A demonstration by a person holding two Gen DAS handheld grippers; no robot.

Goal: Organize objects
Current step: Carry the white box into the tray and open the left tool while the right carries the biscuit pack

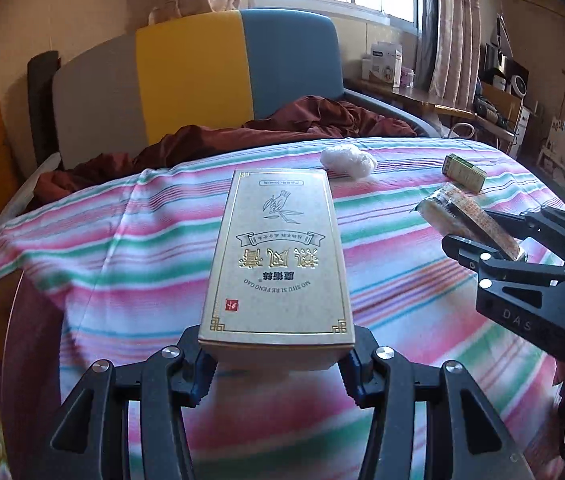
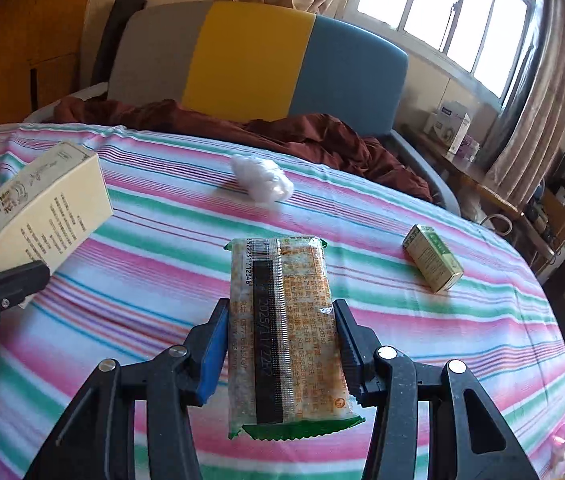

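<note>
Left gripper point(image 1: 276, 364) clamps beige box point(image 1: 278, 256); right gripper point(image 2: 282, 344) clamps snack packet point(image 2: 286, 336) (both above striped cloth point(image 2: 162, 216)), near white wad point(image 2: 262, 178).

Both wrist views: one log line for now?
left gripper: shut on beige box | right gripper: shut on snack packet | striped cloth: green box, white wad
</note>
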